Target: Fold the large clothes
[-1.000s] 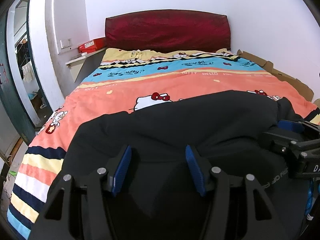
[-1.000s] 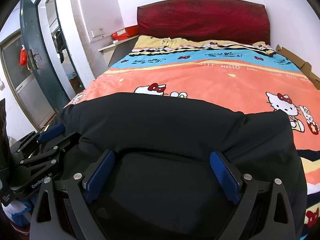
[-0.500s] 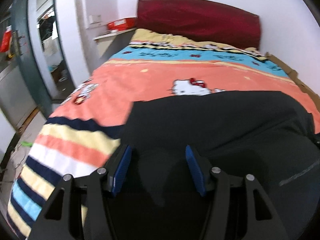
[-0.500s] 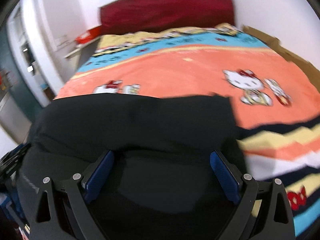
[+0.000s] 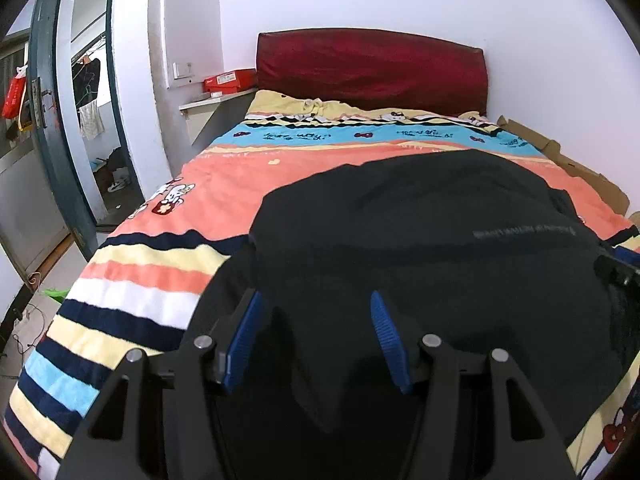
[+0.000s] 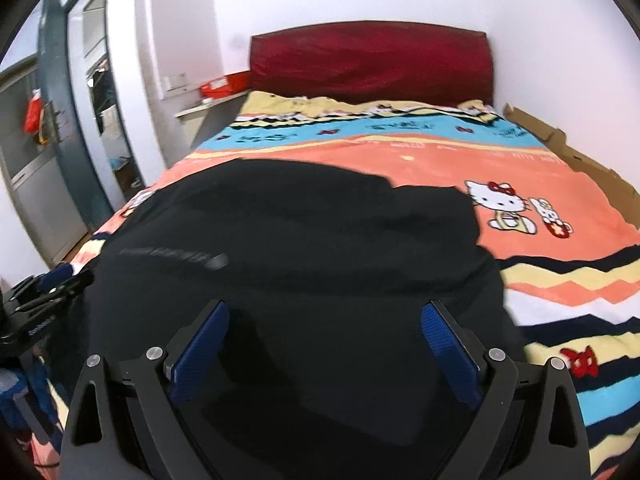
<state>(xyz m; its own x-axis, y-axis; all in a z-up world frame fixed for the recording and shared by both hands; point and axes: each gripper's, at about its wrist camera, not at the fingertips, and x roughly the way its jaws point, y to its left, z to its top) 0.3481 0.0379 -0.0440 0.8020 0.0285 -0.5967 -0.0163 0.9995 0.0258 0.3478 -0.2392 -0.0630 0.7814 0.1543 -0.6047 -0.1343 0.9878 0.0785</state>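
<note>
A large black garment point(image 5: 420, 240) lies spread on the near part of a bed with a striped Hello Kitty blanket point(image 5: 280, 168); it also shows in the right wrist view point(image 6: 300, 248). My left gripper point(image 5: 316, 320) is open, its blue pads point(image 5: 244, 336) over the garment's near left edge, black cloth lying between them. My right gripper point(image 6: 324, 328) is wide open over the garment's near right part, with cloth under it. The left gripper shows at the left edge of the right wrist view point(image 6: 44, 292).
A dark red headboard point(image 5: 372, 68) stands at the far end against a white wall. A shelf with a red box point(image 5: 228, 80) is at the far left. A doorway point(image 5: 92, 120) opens on the left. Cardboard point(image 5: 580, 168) lines the bed's right side.
Both grippers swung apart and back toward the centre. The garment now lies spread farther up the blanket. Both grippers stay open.
</note>
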